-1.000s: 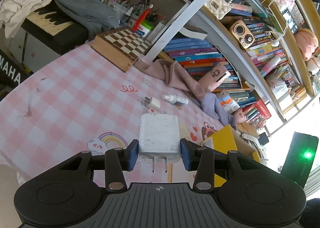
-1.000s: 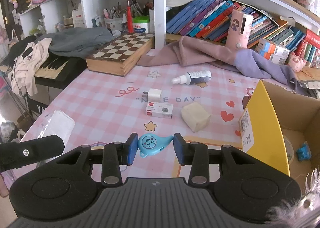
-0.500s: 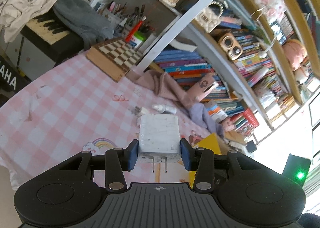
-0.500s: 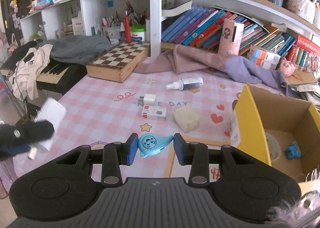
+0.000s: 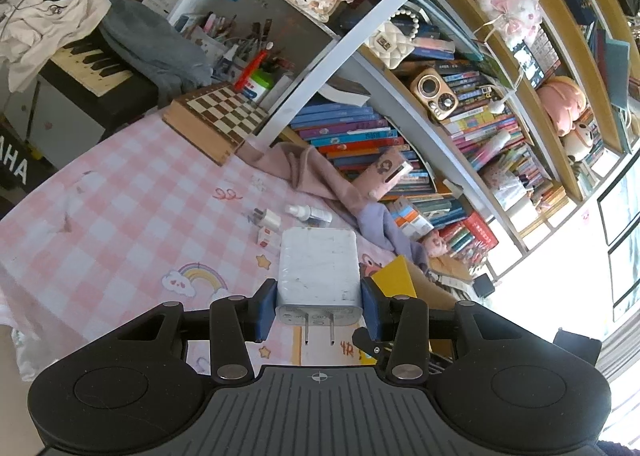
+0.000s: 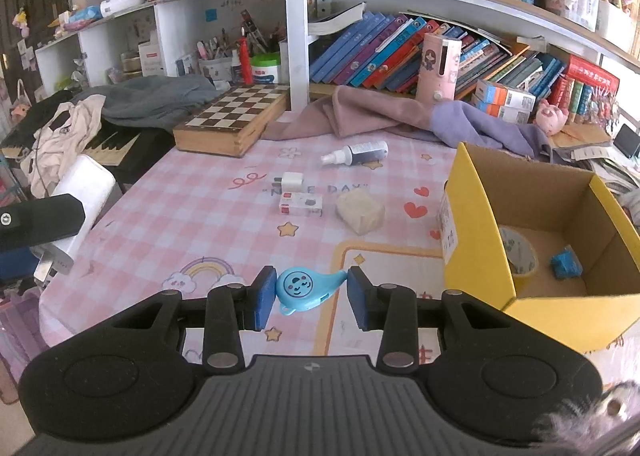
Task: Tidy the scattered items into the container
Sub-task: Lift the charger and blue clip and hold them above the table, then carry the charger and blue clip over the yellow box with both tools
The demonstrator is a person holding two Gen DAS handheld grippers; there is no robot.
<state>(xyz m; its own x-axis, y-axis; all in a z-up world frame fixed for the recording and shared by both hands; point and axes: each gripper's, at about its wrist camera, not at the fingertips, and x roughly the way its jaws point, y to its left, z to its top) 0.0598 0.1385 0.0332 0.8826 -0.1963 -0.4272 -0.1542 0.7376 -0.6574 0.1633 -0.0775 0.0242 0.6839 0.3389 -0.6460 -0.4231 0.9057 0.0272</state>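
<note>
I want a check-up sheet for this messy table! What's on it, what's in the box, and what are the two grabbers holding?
Surface: pink checked tablecloth with rainbow and star prints.
Job's things: yellow cardboard box holds a tape roll and a small blue item. Still on the cloth: spray bottle, small white plug, red-and-white packet, beige block.
Clutter: chessboard box, purple cloth.
Grippers: left gripper shut on a white charger; right gripper shut on a blue drop-shaped gadget.
Cables: nothing seen.
Surroundings: bookshelves, piano keyboard under clothes.
</note>
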